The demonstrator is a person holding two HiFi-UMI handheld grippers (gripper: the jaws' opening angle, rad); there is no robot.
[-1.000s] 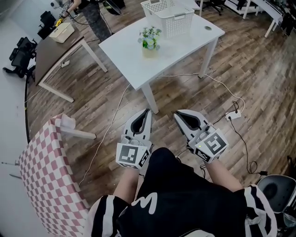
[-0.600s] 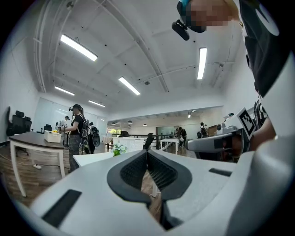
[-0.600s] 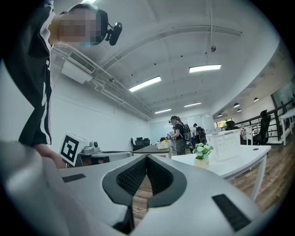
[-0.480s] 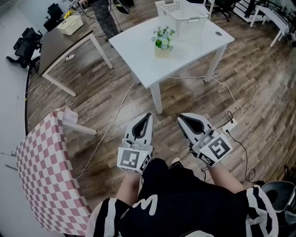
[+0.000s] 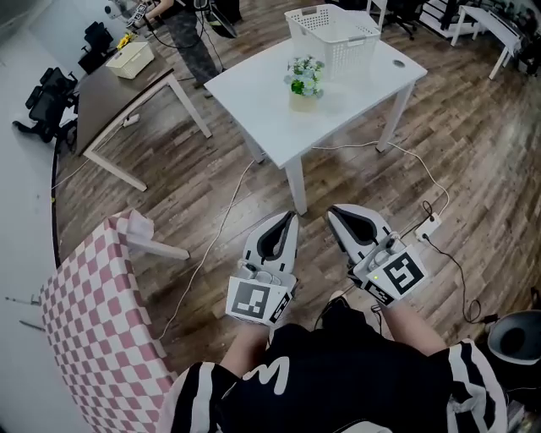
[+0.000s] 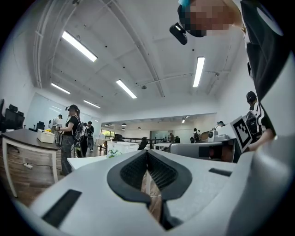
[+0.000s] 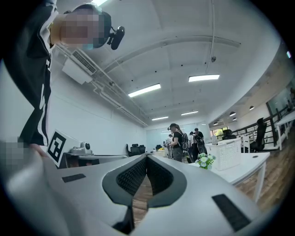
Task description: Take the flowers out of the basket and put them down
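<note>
A small pot of white and green flowers (image 5: 305,80) stands on the white table (image 5: 270,110), just in front of the white plastic basket (image 5: 332,35) at the table's far end. The flowers (image 7: 204,161) and basket (image 7: 229,154) also show at the right of the right gripper view. My left gripper (image 5: 289,215) and right gripper (image 5: 331,211) hang side by side low over the wooden floor, well short of the table. Both are shut with nothing between the jaws. In the left gripper view the flowers (image 6: 114,153) peek over the jaw.
A pink checkered table (image 5: 93,321) stands at my left. A brown desk (image 5: 114,89) with a yellow box (image 5: 131,57) is at the far left. Cables and a power strip (image 5: 427,227) lie on the floor. A person (image 5: 182,25) stands beyond the desk. A chair base (image 5: 511,338) sits at bottom right.
The view has shifted, the table now sits a little farther right and up. Both grippers stay shut and close together, drifting slightly right and forward.
</note>
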